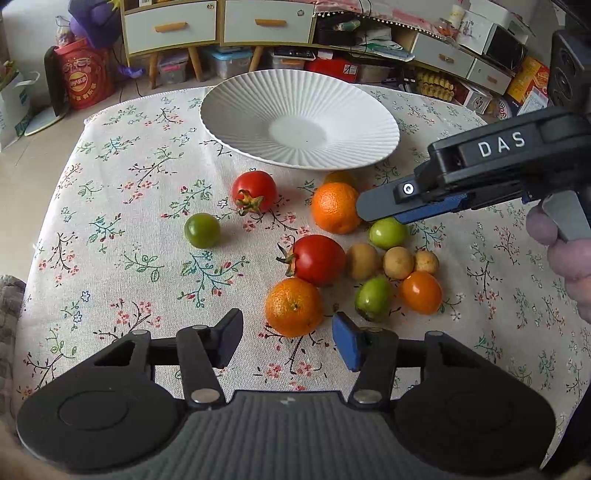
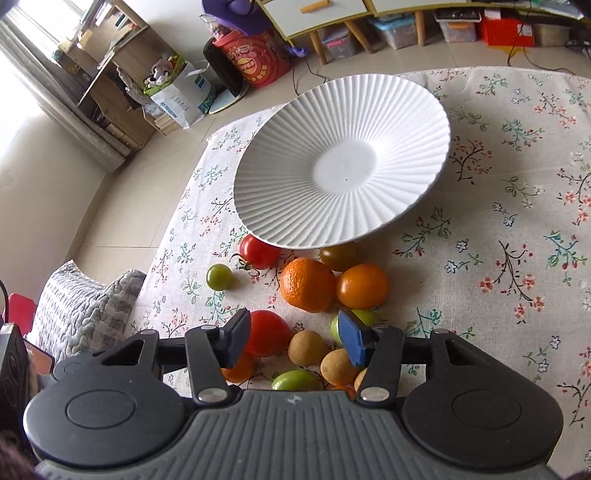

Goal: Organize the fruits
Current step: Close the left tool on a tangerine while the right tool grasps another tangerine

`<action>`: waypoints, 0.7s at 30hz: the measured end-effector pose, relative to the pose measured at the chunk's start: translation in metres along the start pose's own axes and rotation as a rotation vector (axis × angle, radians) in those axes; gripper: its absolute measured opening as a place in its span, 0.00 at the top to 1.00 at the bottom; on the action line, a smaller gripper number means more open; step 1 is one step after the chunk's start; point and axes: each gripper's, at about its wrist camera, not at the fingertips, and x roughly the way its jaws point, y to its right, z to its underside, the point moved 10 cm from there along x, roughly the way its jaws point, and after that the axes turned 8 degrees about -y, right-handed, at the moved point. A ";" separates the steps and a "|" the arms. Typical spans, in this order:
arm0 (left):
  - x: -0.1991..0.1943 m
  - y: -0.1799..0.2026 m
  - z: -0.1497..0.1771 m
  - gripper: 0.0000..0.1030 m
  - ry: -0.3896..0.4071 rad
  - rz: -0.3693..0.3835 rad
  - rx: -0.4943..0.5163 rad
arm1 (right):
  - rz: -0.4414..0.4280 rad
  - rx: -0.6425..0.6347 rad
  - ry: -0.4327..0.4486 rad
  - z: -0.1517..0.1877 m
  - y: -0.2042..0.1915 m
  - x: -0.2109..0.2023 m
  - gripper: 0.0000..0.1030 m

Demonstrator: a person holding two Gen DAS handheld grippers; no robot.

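Note:
A white ribbed plate (image 1: pixel 258 96) (image 2: pixel 295 177) stands empty at the far side of the floral tablecloth. In front of it lie two red tomatoes (image 1: pixel 255 190) (image 1: pixel 317 258), two oranges (image 1: pixel 334 206) (image 1: pixel 293 306), a green tomato (image 1: pixel 202 230), green fruits (image 1: pixel 388 232), small tan fruits (image 1: pixel 398 262) and an orange tomato (image 1: pixel 421 291). My left gripper (image 1: pixel 288 341) is open and empty just short of the near orange. My right gripper (image 2: pixel 293 338) is open above the fruit pile, over a red tomato (image 2: pixel 266 332) and tan fruits (image 2: pixel 306 347); it also shows in the left wrist view (image 1: pixel 376 210).
The floral tablecloth (image 1: pixel 110 221) covers the table. Low cabinets (image 1: pixel 221 22), storage boxes and a red bucket (image 1: pixel 86 74) stand on the floor beyond. A grey quilted cushion (image 2: pixel 81 306) lies at the table's left edge.

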 end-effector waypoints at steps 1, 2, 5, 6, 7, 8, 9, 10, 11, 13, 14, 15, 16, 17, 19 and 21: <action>0.000 -0.001 0.000 0.55 0.003 0.001 0.001 | 0.014 0.004 0.003 -0.002 0.001 0.003 0.54; 0.002 -0.002 -0.001 0.55 0.008 0.003 0.002 | 0.022 0.009 0.006 -0.004 0.000 0.006 0.54; 0.003 -0.002 -0.002 0.59 0.019 0.019 0.000 | 0.026 0.026 0.005 -0.007 -0.001 0.011 0.54; 0.004 -0.001 -0.003 0.60 0.020 0.023 0.000 | 0.031 0.027 0.004 -0.008 -0.001 0.013 0.54; 0.004 0.000 -0.004 0.62 0.021 0.025 0.002 | 0.040 0.024 0.005 -0.009 -0.003 0.016 0.54; 0.005 0.001 -0.004 0.62 0.021 0.024 0.006 | 0.051 0.021 0.005 -0.009 -0.004 0.017 0.54; 0.007 0.001 -0.005 0.64 0.020 0.022 0.009 | 0.065 0.016 0.007 -0.009 -0.004 0.017 0.53; 0.008 0.002 -0.006 0.66 0.017 0.021 0.010 | 0.081 0.007 0.009 -0.010 -0.004 0.018 0.53; 0.009 0.003 -0.006 0.67 0.014 0.021 0.009 | 0.093 0.002 0.011 -0.010 -0.004 0.019 0.53; 0.010 0.004 -0.006 0.67 0.008 0.017 0.009 | 0.110 0.001 0.011 -0.010 -0.002 0.020 0.53; 0.010 0.005 -0.007 0.67 0.005 0.014 0.010 | 0.116 0.005 0.011 -0.011 -0.002 0.022 0.53; 0.011 0.005 -0.007 0.67 0.001 0.011 0.010 | 0.121 0.008 0.010 -0.011 -0.001 0.022 0.53; 0.011 0.005 -0.007 0.67 -0.002 0.007 0.009 | 0.124 0.012 0.009 -0.011 0.000 0.023 0.53; 0.011 0.005 -0.008 0.68 -0.005 0.005 0.007 | 0.127 0.017 0.006 -0.011 0.001 0.025 0.53; 0.012 0.004 -0.008 0.68 -0.013 -0.002 0.000 | 0.136 0.020 0.005 -0.010 0.002 0.027 0.55; 0.013 0.004 -0.010 0.68 -0.022 -0.009 -0.004 | 0.153 0.013 0.009 -0.010 0.004 0.028 0.59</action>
